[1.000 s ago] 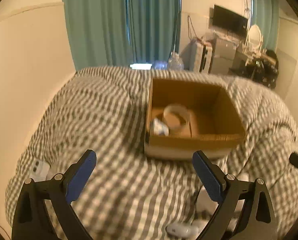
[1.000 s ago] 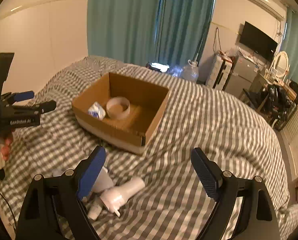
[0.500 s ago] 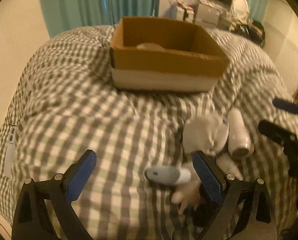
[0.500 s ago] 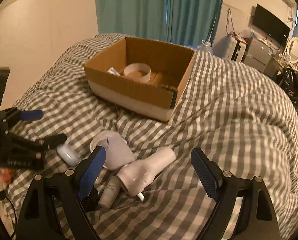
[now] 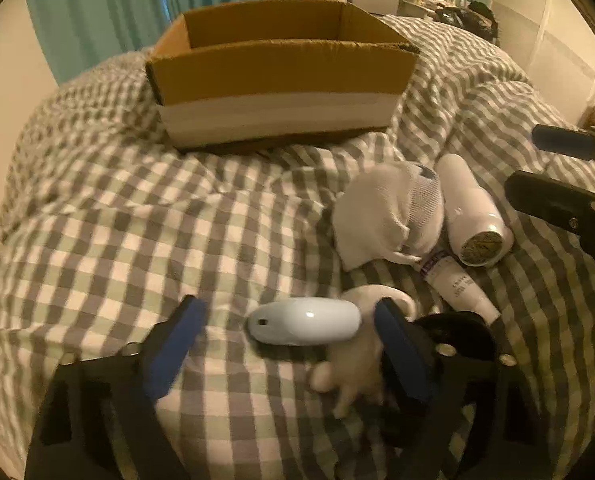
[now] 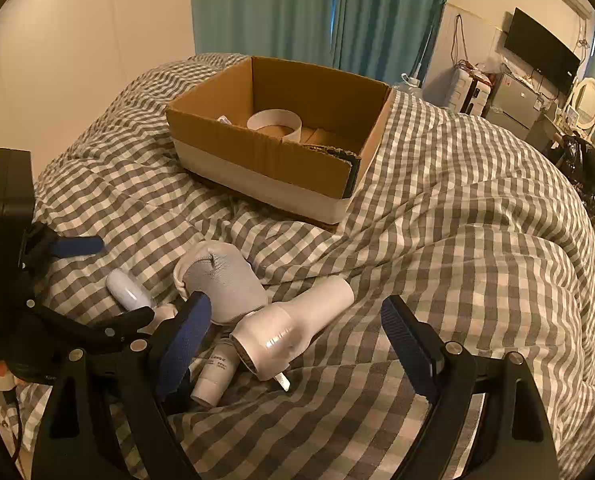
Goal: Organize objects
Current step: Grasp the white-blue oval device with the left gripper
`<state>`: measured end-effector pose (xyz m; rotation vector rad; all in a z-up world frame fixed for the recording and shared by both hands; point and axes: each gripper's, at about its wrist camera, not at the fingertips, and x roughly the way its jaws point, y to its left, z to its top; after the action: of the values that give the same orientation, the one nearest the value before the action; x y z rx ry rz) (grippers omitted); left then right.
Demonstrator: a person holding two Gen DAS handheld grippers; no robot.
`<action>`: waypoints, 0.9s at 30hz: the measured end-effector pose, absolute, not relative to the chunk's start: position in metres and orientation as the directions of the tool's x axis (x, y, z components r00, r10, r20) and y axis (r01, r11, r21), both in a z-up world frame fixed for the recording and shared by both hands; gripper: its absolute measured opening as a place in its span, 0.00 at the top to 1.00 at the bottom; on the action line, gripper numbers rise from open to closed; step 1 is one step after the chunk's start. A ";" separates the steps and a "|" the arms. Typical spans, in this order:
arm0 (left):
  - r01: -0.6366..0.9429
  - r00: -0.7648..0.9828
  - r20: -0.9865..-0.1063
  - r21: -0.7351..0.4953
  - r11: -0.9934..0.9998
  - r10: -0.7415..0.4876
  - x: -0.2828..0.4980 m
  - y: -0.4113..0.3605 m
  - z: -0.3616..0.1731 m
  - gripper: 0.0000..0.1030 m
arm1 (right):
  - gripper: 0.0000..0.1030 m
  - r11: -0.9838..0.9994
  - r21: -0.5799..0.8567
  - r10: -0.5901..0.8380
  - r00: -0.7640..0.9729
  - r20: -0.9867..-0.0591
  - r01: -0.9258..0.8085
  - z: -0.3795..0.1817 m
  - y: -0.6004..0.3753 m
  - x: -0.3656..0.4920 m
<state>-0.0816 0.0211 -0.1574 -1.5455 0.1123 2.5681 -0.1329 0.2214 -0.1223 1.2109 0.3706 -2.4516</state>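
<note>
A pale blue oval device (image 5: 303, 320) lies on the checked duvet between the fingers of my left gripper (image 5: 287, 334). Its jaws are closing, and neither pad touches the device. Beside it lie a white fabric bundle (image 5: 389, 216), a white hair dryer (image 5: 473, 208) and a white tube (image 5: 457, 284). My right gripper (image 6: 297, 324) stands open low over the hair dryer (image 6: 293, 332), with the dryer's body between its fingers. The left gripper (image 6: 105, 280) shows at the left of the right wrist view, astride the oval device (image 6: 127, 286). An open cardboard box (image 6: 265, 152) stands behind.
The box holds a roll of tape (image 6: 274, 122) and a small packet (image 6: 223, 120). A small white soft item (image 5: 353, 372) and a black object (image 5: 457, 332) lie by the left gripper's right finger. Teal curtains, a wall and furniture stand beyond the bed.
Both grippers have come down towards the pile of items. The left one tipped downward, now straddles the oval device, and its jaws have narrowed. The right gripper's jaws keep the same width.
</note>
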 end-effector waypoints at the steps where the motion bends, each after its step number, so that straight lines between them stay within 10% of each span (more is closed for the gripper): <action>1: -0.170 -0.451 -0.887 -0.029 -0.985 0.103 -0.083 0.021 -0.159 0.27 | 0.15 -0.892 -0.065 -0.220 -0.556 -0.802 0.446 -0.122 0.221 -0.133; 3: -0.176 -0.432 -0.892 -0.063 -0.982 0.135 -0.085 0.019 -0.160 0.43 | 0.15 -0.891 -0.064 -0.221 -0.553 -0.803 0.449 -0.122 0.220 -0.132; 27: 0.018 -0.608 -0.794 -0.001 -1.000 -0.010 -0.114 -0.042 -0.110 0.44 | 0.16 -0.803 -0.016 -0.267 -0.383 -0.884 0.596 -0.153 0.159 -0.159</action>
<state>-0.1137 -0.0423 -0.1101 -1.3984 -0.0139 2.8308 -0.1595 0.1586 -0.1533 1.3189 0.4548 -2.2003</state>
